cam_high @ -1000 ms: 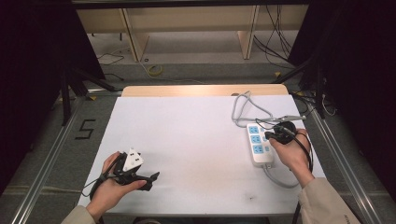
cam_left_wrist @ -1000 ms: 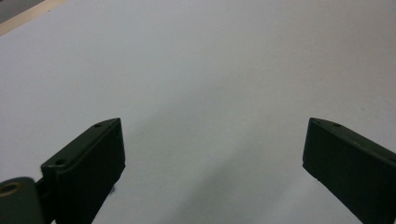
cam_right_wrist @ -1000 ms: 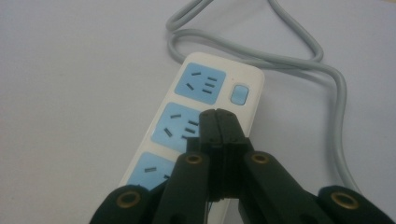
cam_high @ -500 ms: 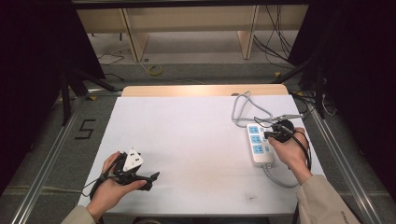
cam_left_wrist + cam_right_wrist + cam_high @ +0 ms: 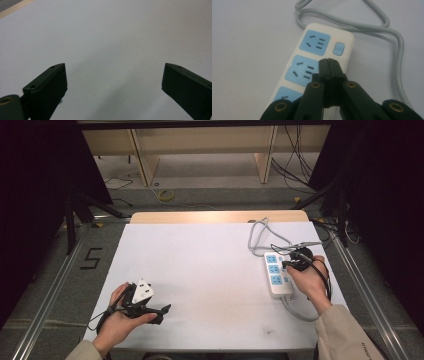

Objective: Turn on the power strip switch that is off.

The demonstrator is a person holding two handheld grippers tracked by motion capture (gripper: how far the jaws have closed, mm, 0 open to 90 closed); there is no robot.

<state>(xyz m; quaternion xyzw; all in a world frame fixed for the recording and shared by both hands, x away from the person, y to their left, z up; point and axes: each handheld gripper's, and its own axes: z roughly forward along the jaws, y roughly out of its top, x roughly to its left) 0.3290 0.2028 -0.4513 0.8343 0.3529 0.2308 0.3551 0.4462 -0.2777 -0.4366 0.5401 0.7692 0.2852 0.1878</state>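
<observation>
Power strip (image 5: 322,57) near the tabletop's (image 5: 200,270) right edge, where the right gripper (image 5: 328,62) has crept forward, jaws clenched empty above its middle switch, apparently to press; left gripper (image 5: 113,85) released, idle.

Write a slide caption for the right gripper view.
Right gripper, jaws shut, poised over a white power strip beside its blue switch.

In the right gripper view, the closed jaws of the right gripper (image 5: 329,62) hide part of the strip (image 5: 317,60)'s middle socket, and the bottom edge cuts its third socket. The cord (image 5: 387,37) runs off the top edge.
</observation>
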